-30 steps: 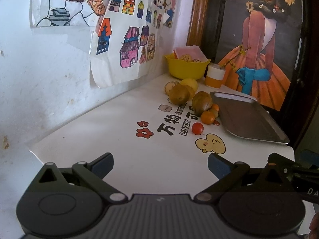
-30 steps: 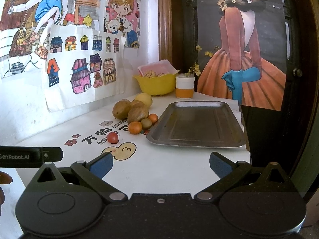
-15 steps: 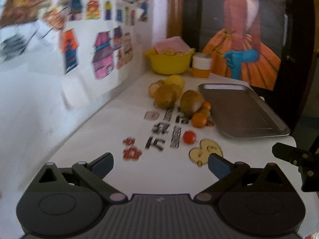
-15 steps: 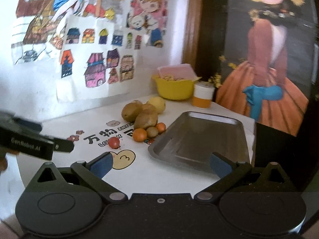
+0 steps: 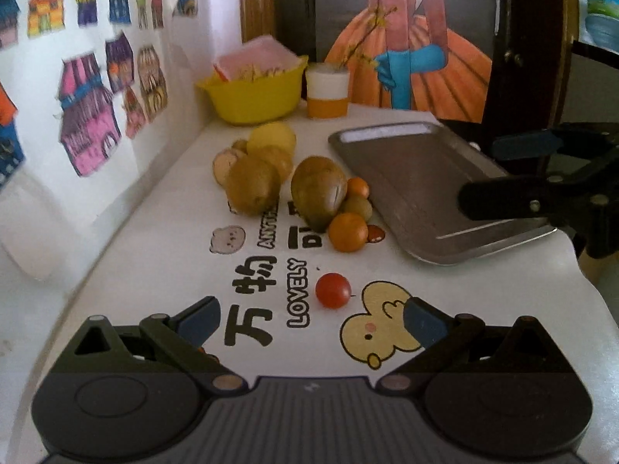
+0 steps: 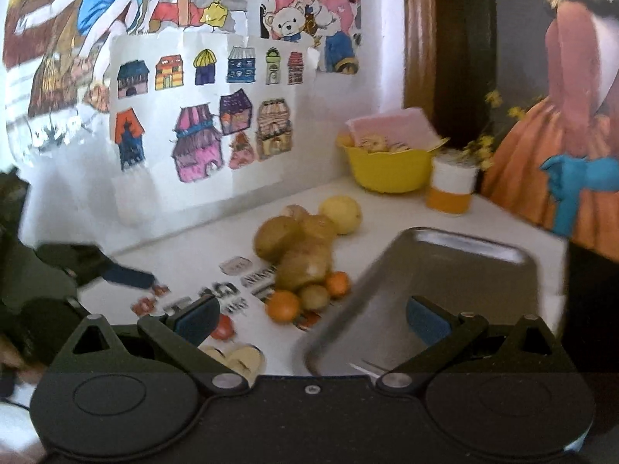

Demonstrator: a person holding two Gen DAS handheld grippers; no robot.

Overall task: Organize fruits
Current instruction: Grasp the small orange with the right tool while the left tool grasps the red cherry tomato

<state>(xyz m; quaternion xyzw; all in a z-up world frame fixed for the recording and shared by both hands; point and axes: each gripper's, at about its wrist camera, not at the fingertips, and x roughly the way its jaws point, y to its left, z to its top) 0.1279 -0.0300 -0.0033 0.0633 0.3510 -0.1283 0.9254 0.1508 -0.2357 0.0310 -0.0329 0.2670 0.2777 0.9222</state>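
Observation:
On the white table lies a cluster of fruit: brown kiwis [image 5: 251,187] [image 6: 303,263], a yellow lemon [image 5: 271,137] [image 6: 340,214], small oranges [image 5: 347,232] [image 6: 283,305], a little green fruit [image 5: 356,205] and a lone red cherry tomato [image 5: 332,290] [image 6: 222,326]. A steel tray [image 5: 418,178] [image 6: 456,274] lies to their right. My left gripper [image 5: 311,323] is open, low over the table, with the tomato just ahead. My right gripper [image 6: 311,315] is open over the tray's near corner; it shows at the right edge of the left wrist view [image 5: 541,178].
A yellow bowl [image 5: 253,92] [image 6: 387,168] with a pink packet and an orange-and-white cup [image 5: 328,92] [image 6: 450,187] stand at the back. Drawings cover the wall on the left. A dark framed picture stands behind the tray. The table edge drops off right of the tray.
Both grippers have moved forward toward the fruit and tray. The right gripper has swung left and now hangs over the tray's near corner. Both stay open.

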